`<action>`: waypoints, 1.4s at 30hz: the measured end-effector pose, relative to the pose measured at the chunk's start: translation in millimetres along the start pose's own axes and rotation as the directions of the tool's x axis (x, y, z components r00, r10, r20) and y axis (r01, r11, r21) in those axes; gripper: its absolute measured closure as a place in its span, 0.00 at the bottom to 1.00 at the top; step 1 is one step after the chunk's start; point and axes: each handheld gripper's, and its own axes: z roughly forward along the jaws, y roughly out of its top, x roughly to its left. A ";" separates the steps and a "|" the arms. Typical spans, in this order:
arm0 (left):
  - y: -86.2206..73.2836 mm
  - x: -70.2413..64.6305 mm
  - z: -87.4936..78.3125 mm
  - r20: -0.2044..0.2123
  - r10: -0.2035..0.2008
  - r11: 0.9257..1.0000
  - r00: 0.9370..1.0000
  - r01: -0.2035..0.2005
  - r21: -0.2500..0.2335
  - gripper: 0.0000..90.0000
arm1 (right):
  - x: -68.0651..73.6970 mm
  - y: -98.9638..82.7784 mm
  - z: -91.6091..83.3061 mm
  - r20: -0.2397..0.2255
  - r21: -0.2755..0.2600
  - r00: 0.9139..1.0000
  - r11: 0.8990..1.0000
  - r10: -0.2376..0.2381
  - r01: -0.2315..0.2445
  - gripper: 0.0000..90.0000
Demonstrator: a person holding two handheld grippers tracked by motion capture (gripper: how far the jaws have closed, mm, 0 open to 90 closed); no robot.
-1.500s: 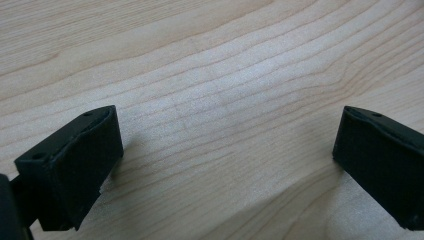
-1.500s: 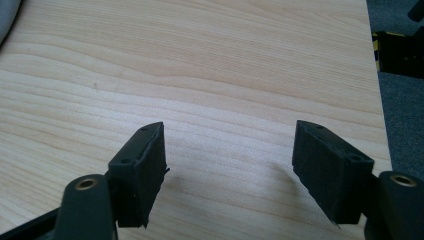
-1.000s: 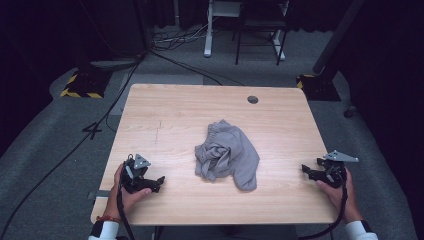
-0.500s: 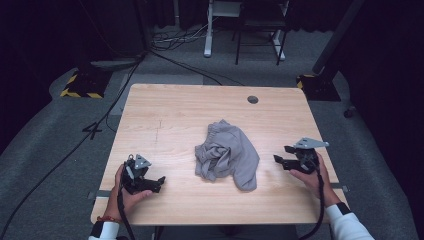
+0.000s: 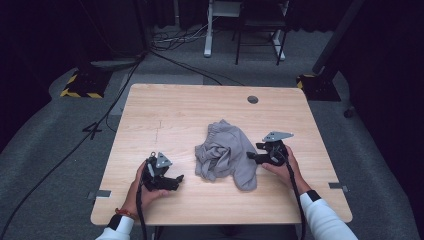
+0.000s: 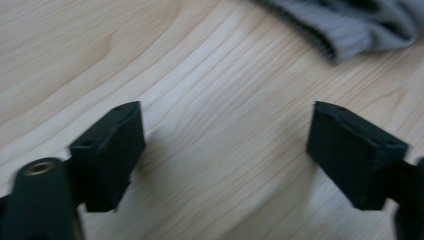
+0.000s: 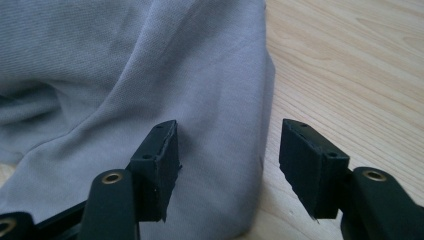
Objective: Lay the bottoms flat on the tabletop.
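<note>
While both claws stand spread, a grey garment lies crumpled on the wooden table over grey carpet.

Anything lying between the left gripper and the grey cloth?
No. Bare wood only: the high view shows open table between the left gripper and the cloth; the left gripper view agrees.

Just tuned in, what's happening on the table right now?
A person works a crumpled grey garment on the wooden table with two handheld tools. The right claw has just been closing and straddles the garment's edge, not yet pinching it. The left claw, also just closing, is open over bare wood, short of the cloth.
</note>
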 end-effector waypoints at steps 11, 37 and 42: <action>34.7 -29.3 29.0 0.100 0.080 0.997 0.992 -0.081 -0.002 0.30 | -7.4 -1.7 15.0 -0.003 0.020 0.999 0.999 0.033 -0.033 0.64; 83.5 -39.7 55.2 0.059 0.064 0.998 0.996 -0.063 -0.021 0.29 | -47.4 7.0 -54.4 0.162 -0.156 0.981 0.985 0.102 -0.077 0.99; 70.4 -33.1 24.7 0.024 0.076 0.997 0.997 -0.075 -0.036 0.26 | -28.1 23.1 -63.5 0.142 -0.179 0.989 0.984 0.049 -0.023 0.99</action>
